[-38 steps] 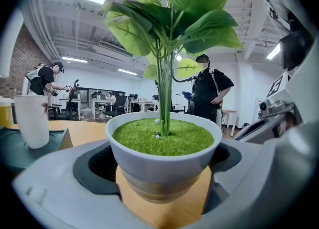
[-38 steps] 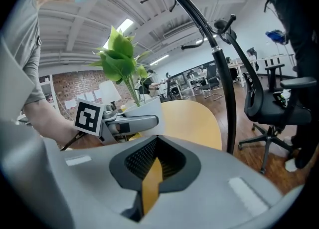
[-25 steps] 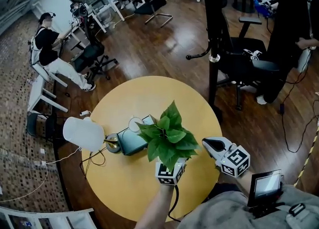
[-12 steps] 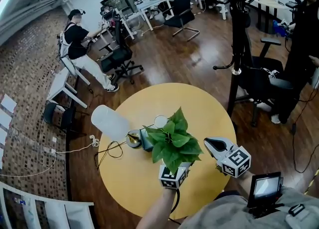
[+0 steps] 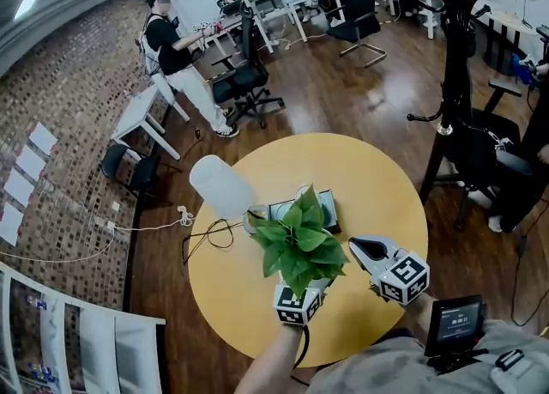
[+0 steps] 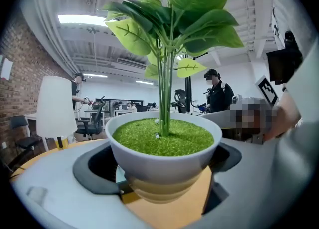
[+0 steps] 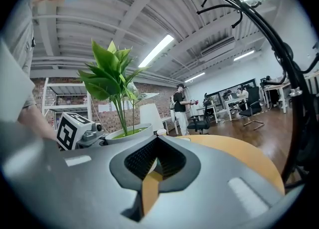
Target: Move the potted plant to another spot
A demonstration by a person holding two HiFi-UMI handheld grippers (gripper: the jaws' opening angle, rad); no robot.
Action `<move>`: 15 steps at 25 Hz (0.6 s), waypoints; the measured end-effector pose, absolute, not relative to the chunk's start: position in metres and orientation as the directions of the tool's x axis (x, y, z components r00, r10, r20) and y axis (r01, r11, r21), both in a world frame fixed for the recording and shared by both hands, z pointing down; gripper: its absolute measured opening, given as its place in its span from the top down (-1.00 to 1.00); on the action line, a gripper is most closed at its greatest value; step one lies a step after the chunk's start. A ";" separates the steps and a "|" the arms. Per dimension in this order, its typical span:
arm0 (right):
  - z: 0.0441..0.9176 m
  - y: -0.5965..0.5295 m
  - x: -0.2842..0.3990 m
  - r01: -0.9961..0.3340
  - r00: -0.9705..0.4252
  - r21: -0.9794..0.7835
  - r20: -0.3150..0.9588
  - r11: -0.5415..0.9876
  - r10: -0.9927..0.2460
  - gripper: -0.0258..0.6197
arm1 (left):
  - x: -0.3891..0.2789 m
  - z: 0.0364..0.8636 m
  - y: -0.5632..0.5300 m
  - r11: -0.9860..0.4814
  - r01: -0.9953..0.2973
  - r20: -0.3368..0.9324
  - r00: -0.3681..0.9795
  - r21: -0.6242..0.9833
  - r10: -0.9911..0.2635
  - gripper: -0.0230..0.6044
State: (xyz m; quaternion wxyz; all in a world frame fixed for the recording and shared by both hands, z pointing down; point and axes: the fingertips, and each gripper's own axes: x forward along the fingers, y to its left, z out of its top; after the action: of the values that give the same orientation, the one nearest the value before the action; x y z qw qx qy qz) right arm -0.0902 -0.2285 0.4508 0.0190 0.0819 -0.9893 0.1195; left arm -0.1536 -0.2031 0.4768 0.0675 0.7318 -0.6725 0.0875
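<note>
Meanwhile left claw (image 5: 309,286) has carried potted plant (image 5: 299,241) sideways.

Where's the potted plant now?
In the head view, the left tongs hold the potted plant above the round table, just left of the right tongs.

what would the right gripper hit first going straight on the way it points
Probably the small white cup on the round table, just beyond the right gripper's shut tips. The potted plant in the left gripper sits left of that line, though close; depth is unclear.
</note>
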 end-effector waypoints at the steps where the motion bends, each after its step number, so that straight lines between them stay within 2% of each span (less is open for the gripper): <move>1: 0.451 -0.226 -0.096 -0.155 -0.988 -0.233 0.059 0.960 -0.145 0.92 | -0.158 0.476 -0.200 -0.077 -0.997 0.220 0.070 -0.020 -0.973 -0.75; 7: 0.454 -0.214 -0.118 -0.133 -0.990 -0.232 0.073 0.963 -0.120 0.92 | -0.180 0.483 -0.188 -0.054 -0.998 0.232 0.050 -0.014 -0.972 -0.75; 15: 0.456 -0.156 -0.184 -0.233 -0.971 -0.222 0.105 0.947 -0.215 0.92 | -0.247 0.490 -0.136 -0.149 -0.989 0.235 0.147 0.009 -0.961 -0.75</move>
State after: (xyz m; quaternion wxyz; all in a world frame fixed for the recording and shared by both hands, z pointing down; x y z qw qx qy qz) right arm -0.1839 -0.1564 0.4557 0.0399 0.1137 -0.9858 0.1169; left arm -0.2470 -0.1360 0.4900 0.0804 0.7529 -0.6474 0.0868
